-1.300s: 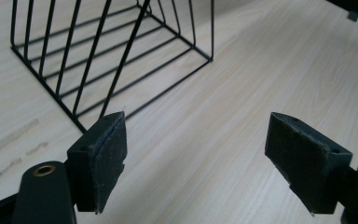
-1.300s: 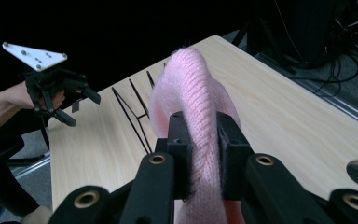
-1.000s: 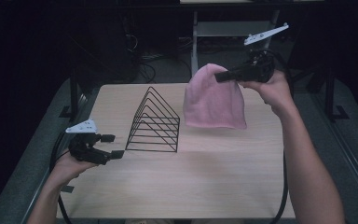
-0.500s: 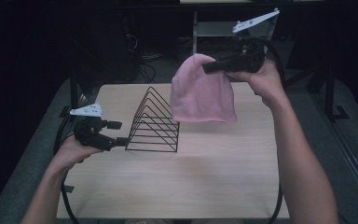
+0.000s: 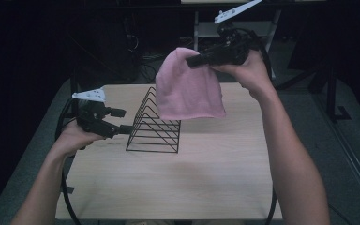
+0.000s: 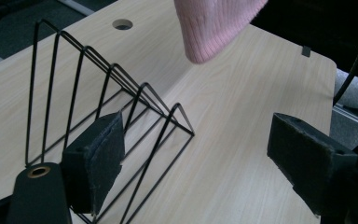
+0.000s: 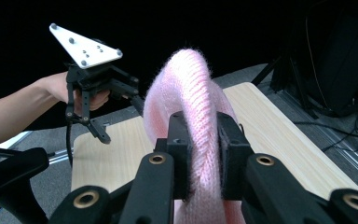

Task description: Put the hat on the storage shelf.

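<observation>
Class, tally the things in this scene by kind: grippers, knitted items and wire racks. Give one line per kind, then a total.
Grippers: 2, the left gripper and the right gripper
Knitted items: 1, the pink knit hat
Wire racks: 1, the black wire rack
Total: 4

Black claws [image 5: 123, 121] [image 7: 200, 154], brass rivets, grey triangular plates, trailing black cables.
</observation>
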`<state>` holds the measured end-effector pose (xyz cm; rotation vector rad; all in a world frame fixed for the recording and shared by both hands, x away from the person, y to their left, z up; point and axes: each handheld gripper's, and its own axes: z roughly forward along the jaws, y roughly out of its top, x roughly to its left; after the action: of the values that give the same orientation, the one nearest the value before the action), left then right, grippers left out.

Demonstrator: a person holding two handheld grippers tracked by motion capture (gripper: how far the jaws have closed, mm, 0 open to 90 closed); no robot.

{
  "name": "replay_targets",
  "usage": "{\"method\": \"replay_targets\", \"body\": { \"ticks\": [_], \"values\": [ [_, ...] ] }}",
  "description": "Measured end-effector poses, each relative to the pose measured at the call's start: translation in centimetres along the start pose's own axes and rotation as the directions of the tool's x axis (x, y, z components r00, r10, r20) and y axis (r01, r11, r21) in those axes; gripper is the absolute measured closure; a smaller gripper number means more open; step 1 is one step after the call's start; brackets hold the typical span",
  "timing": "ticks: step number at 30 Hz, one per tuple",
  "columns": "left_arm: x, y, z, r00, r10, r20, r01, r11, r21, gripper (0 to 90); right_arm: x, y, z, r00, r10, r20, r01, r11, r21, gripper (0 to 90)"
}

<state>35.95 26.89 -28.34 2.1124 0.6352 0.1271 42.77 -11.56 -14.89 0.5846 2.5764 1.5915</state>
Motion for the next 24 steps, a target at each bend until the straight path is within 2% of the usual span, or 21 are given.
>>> {"method": "replay_targets", "body": {
  "ticks": [4, 10, 13, 18, 20, 22, 24],
  "values": [
    [0.2, 0.9, -0.3, 1.0000, 0.001, 0.007, -0.001, 1.0000, -0.002, 18.9, 0.2, 0.6, 0.6, 0.9998, -0.012, -0.014, 0.012, 0.9999, 0.001, 77.9],
    [0.1, 2.7, -1.0, 0.9994, 0.025, 0.022, -0.025, 0.9996, -0.016, 19.0, 0.8, 1.6, 1.9, 0.9983, -0.041, -0.041, 0.042, 0.9989, 0.022, 77.9],
    [0.1, 3.7, -1.2, 0.9992, 0.037, 0.016, -0.037, 0.9992, -0.015, 18.9, 1.0, 2.2, 2.8, 0.9971, -0.052, -0.056, 0.053, 0.9983, 0.023, 77.9],
    [0.4, 4.5, -1.2, 0.9988, 0.045, 0.022, -0.044, 0.9986, -0.030, 21.1, 1.3, 2.9, 3.9, 0.9956, -0.063, -0.069, 0.065, 0.9975, 0.029, 77.8],
    [0.8, 4.8, -1.0, 0.9986, 0.040, 0.036, -0.038, 0.9985, -0.039, 22.3, 1.4, 3.3, 4.4, 0.9950, -0.065, -0.076, 0.067, 0.9973, 0.028, 77.8],
    [1.0, 4.8, -1.0, 0.9987, 0.038, 0.035, -0.037, 0.9985, -0.040, 22.7, 1.4, 3.5, 4.6, 0.9945, -0.066, -0.080, 0.069, 0.9973, 0.026, 77.8],
    [1.6, 4.8, -1.0, 0.9995, 0.016, 0.026, -0.015, 0.9993, -0.035, 25.3, 1.6, 4.0, 5.3, 0.9931, -0.073, -0.091, 0.076, 0.9968, 0.024, 77.8]
  ]
}}
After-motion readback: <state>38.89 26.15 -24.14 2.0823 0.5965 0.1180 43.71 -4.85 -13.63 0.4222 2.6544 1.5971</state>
